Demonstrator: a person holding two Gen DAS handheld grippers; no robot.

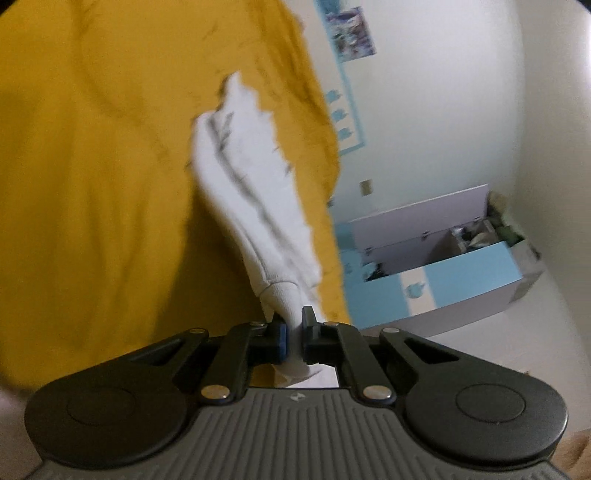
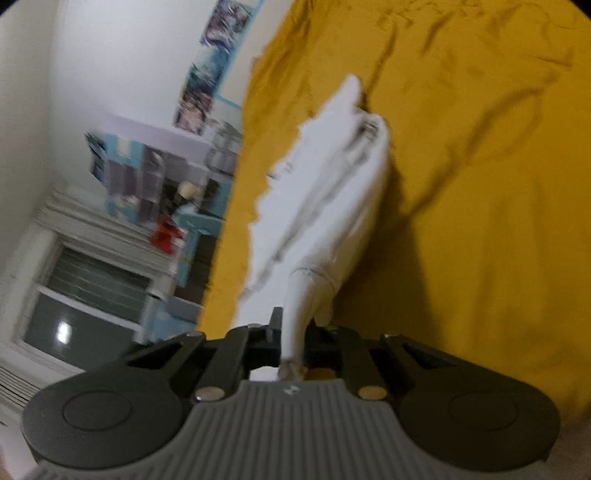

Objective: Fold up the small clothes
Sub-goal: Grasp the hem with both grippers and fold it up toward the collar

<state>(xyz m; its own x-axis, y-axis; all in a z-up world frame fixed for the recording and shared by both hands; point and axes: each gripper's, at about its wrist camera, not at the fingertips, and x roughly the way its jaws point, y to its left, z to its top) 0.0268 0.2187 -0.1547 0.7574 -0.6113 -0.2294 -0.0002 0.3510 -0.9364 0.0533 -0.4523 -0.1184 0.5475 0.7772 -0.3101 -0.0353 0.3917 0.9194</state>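
Note:
A small white garment [image 1: 251, 184] with a ribbed cuff hangs stretched over a mustard-yellow bedsheet [image 1: 92, 166]. My left gripper [image 1: 293, 325] is shut on one ribbed cuff of it. My right gripper [image 2: 293, 328] is shut on another cuff of the same white garment [image 2: 332, 192], which trails away over the yellow sheet [image 2: 480, 184]. Both views are tilted and blurred. The far end of the garment looks bunched, with grey seams showing.
A white wall with posters [image 1: 351, 33] and a blue and white storage box [image 1: 461, 266] lie beyond the bed edge in the left view. The right view shows cluttered shelves [image 2: 166, 177], posters [image 2: 207, 85] and a window [image 2: 85, 306].

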